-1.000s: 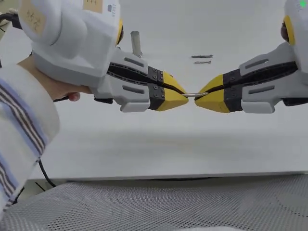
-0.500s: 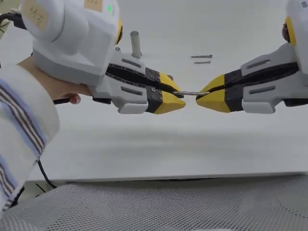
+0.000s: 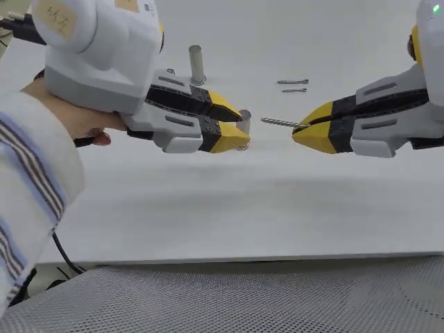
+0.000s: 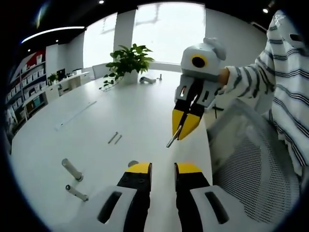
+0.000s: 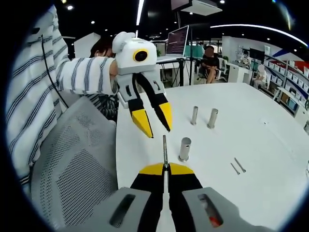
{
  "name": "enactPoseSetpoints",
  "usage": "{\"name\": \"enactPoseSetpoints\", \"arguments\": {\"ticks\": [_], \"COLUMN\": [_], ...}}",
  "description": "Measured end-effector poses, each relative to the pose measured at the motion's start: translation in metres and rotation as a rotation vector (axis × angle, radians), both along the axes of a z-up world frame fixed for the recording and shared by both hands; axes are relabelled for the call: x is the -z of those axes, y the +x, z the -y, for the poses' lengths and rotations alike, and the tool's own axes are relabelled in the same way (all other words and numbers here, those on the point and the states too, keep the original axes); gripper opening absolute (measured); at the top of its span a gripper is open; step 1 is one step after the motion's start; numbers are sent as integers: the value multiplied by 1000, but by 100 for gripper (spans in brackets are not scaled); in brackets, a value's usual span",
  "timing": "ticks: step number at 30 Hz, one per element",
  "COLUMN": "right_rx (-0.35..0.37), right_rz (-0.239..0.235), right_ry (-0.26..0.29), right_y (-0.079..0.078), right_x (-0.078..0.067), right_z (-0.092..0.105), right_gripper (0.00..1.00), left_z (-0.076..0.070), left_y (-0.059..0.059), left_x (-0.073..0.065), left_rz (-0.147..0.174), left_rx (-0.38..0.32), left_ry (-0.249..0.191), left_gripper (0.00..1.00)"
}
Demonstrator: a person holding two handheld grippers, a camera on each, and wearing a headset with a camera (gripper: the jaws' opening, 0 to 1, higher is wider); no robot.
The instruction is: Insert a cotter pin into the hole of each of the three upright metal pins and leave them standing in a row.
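Observation:
My right gripper (image 3: 300, 127) (image 5: 164, 167) is shut on a thin cotter pin (image 3: 279, 123) (image 5: 164, 147) (image 4: 172, 139), whose free end points at the left gripper. My left gripper (image 3: 239, 130) (image 4: 163, 168) (image 5: 155, 126) is open, a short gap from the pin's tip, with nothing between its jaws. Three upright metal pins (image 5: 185, 149) (image 5: 194, 115) (image 5: 212, 118) stand on the white table. One metal pin (image 3: 245, 119) is partly hidden behind the left gripper's tips. Another (image 3: 195, 64) stands farther back.
Two spare cotter pins (image 3: 292, 85) (image 5: 236, 166) (image 4: 115, 138) lie side by side on the white table (image 3: 208, 201). A grey mesh chair back (image 3: 229, 298) sits below the table's near edge. A potted plant (image 4: 126, 62) stands at the far end.
The left gripper, which was closed on the cotter pin's free end, has opened and drawn back to the left. The right gripper keeps hold of the pin.

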State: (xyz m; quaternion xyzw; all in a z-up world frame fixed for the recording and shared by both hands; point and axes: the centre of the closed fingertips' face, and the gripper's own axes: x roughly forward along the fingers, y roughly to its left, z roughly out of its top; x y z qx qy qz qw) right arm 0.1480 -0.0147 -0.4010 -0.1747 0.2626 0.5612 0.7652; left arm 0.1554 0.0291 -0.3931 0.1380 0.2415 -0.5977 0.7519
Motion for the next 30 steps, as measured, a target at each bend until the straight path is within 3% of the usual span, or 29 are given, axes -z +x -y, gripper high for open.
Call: {"name": "enactPoseSetpoints", "arguments": {"ticks": [5, 12, 20, 25, 30], "right_rx": [16, 30, 33, 30, 27], "right_rz": [7, 16, 16, 12, 9], "right_ry": [-9, -29, -44, -51, -58], "right_y": [5, 15, 22, 27, 32], "right_x": [4, 10, 18, 25, 32], "right_z": [0, 2, 1, 1, 1], "right_gripper": [0, 0, 0, 0, 0], "left_z": [-5, -5, 3, 3, 5], "left_y": [19, 34, 36, 41, 44], "left_x": [2, 9, 15, 22, 28], "left_rz": [22, 37, 43, 25, 27], "left_rx": [-49, -62, -45, -35, -20], "left_ry": [8, 48, 89, 94, 111], "left_gripper": [18, 20, 20, 19, 19]}}
